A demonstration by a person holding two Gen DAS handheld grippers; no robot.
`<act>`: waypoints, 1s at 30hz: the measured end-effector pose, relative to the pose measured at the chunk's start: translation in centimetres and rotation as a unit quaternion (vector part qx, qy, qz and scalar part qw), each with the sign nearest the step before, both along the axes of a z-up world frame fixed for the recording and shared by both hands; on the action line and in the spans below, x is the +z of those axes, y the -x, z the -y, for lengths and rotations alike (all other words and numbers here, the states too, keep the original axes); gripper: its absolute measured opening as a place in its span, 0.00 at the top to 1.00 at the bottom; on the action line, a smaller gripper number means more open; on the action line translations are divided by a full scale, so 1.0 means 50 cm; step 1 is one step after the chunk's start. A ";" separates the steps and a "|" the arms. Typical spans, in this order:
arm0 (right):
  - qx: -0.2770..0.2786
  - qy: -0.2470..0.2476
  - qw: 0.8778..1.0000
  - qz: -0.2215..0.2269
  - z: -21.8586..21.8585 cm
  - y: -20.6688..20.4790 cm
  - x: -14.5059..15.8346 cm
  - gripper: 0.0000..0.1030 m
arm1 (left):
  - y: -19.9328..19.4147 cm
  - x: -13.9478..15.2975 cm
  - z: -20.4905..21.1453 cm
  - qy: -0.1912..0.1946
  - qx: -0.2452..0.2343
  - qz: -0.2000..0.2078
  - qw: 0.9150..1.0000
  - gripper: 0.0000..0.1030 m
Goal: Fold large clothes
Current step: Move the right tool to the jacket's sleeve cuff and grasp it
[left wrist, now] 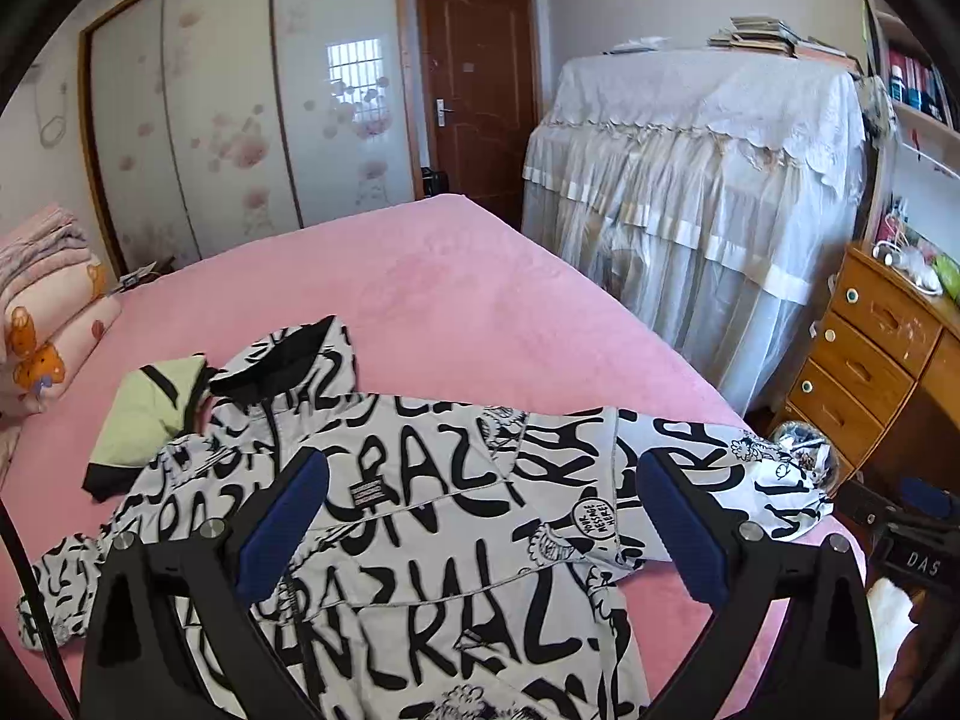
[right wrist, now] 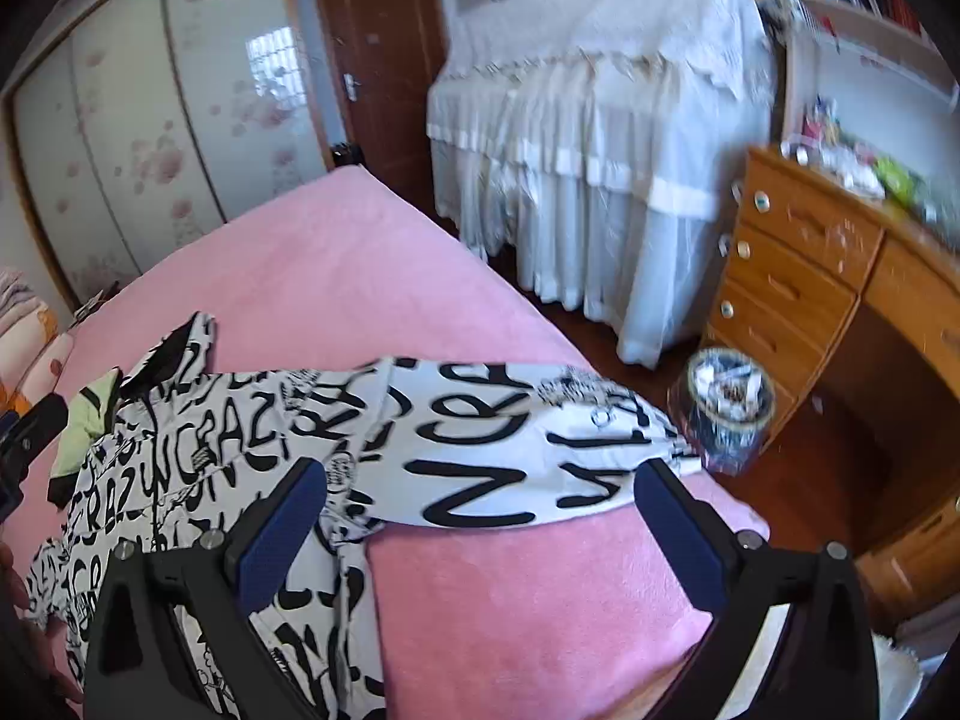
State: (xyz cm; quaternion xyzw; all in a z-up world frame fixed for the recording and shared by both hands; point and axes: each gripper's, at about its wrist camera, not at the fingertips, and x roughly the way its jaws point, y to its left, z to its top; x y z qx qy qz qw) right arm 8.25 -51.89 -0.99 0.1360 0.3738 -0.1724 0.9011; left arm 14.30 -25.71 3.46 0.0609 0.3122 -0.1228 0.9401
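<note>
Left wrist view, garment: we see the white hooded jacket with black graffiti lettering [left wrist: 420, 516] lying spread on the pink plush bedspread [left wrist: 456, 294], filling the lower half of the frame; its hood with black lining points to the upper left.
Left wrist view, gripper: our left gripper [left wrist: 480, 516] hangs over the jacket body, its two black fingers with blue pads [left wrist: 282, 522] wide apart, nothing between them.
Left wrist view, beside the jacket: a pale green and black cloth piece [left wrist: 150, 414] lies at the left, touching the hood.
Left wrist view, right edge: part of our right gripper [left wrist: 900, 516] shows near the sleeve end.
Left wrist view, room: a brown wooden door [left wrist: 474, 90] at top centre, a wooden drawer chest [left wrist: 870, 354] at the right.
Right wrist view, garment: one sleeve [right wrist: 510, 450] stretches across the middle toward the right edge of the bed; the jacket body is at the lower left.
Right wrist view, gripper: the right gripper [right wrist: 480, 516] is also spread apart and empty, above the sleeve and bare bedspread [right wrist: 528, 612].
Right wrist view, floor: a round waste bin [right wrist: 729, 414] stands below the bed corner, near the drawers.
</note>
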 end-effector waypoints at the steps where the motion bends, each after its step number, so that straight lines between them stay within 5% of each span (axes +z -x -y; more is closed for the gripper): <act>1: -0.004 -0.016 1.000 -0.007 0.017 -0.005 -0.017 0.01 | -0.011 -0.014 0.012 0.004 -0.005 -0.008 1.000 0.01; 8: -0.039 -0.098 0.992 -0.064 0.116 -0.048 -0.164 0.10 | -0.085 -0.154 0.061 0.001 -0.006 -0.054 0.999 0.01; 13: -0.077 -0.188 0.975 -0.096 0.175 -0.069 -0.275 0.16 | -0.150 -0.270 0.084 0.010 -0.023 -0.141 0.990 0.01; 19: -0.129 -0.288 0.946 -0.069 0.237 -0.057 -0.355 0.16 | -0.191 -0.360 0.105 0.012 -0.031 -0.210 0.977 0.01; 23: -0.157 -0.301 0.940 -0.036 0.268 -0.054 -0.366 0.19 | -0.204 -0.387 0.115 0.009 -0.025 -0.228 0.973 0.01; 28: -0.190 -0.265 0.945 -0.027 0.288 -0.063 -0.358 0.56 | -0.195 -0.371 0.122 0.019 -0.029 -0.198 0.980 0.01; 30: -0.203 -0.233 0.951 -0.032 0.288 -0.067 -0.349 0.86 | -0.187 -0.358 0.120 0.034 -0.037 -0.178 0.983 0.01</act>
